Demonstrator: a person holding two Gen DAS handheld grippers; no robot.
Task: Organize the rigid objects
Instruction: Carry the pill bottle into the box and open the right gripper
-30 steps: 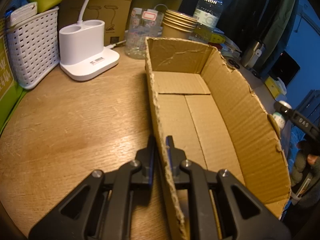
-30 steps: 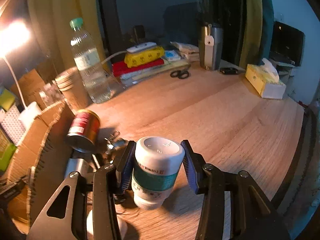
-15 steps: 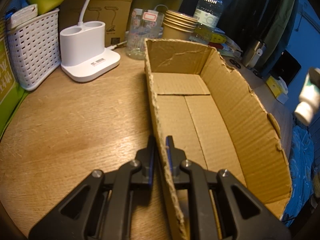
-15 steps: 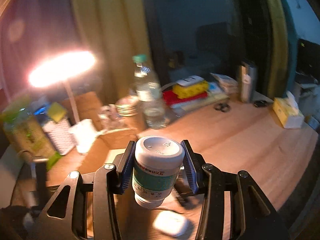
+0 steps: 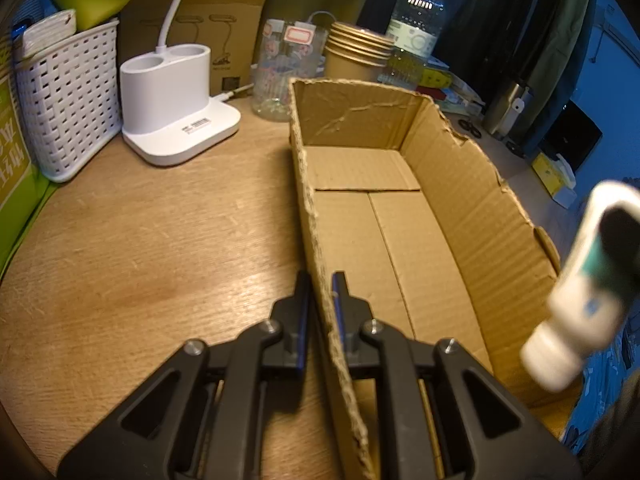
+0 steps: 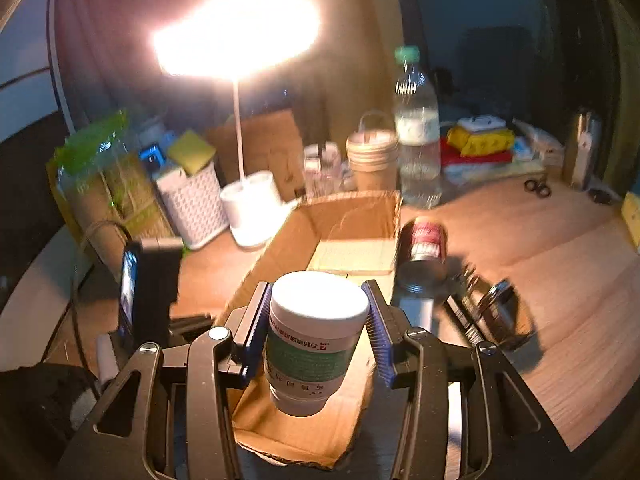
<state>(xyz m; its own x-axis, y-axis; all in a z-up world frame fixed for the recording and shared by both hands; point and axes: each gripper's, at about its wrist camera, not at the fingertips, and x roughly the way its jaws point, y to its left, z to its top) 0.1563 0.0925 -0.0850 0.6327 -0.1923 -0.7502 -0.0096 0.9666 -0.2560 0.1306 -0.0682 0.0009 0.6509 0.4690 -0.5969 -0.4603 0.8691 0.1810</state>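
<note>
- Two grippers at work around one open cardboard box [image 5: 400, 216] on a wooden table [image 5: 160, 240].
- Left gripper [image 5: 320, 284]: jaws narrow, pinched on the box's long left wall near its near end, one finger outside, one inside.
- Right gripper [image 6: 316, 312]: jaws part-way apart, blue pads clamped on a white pill bottle [image 6: 312, 340] with a green label, cap toward the camera, hanging above the near end of the box.
- Same bottle [image 5: 580, 292] blurred at the right edge of the left wrist view, over the box's right wall.
- Box floor bare in both views.
- Right of the box: a red-labelled can [image 6: 422, 248] on its side just beside the wall, some dark metal items [image 6: 492, 308] near it, too blurred to tell.
- Behind the box: stacked paper cups [image 5: 356, 56], a water bottle [image 5: 416, 28] and a clear jar [image 5: 284, 68].
- Left of the box: a white lamp base [image 5: 176, 104] and a white woven basket [image 5: 68, 104].
</note>
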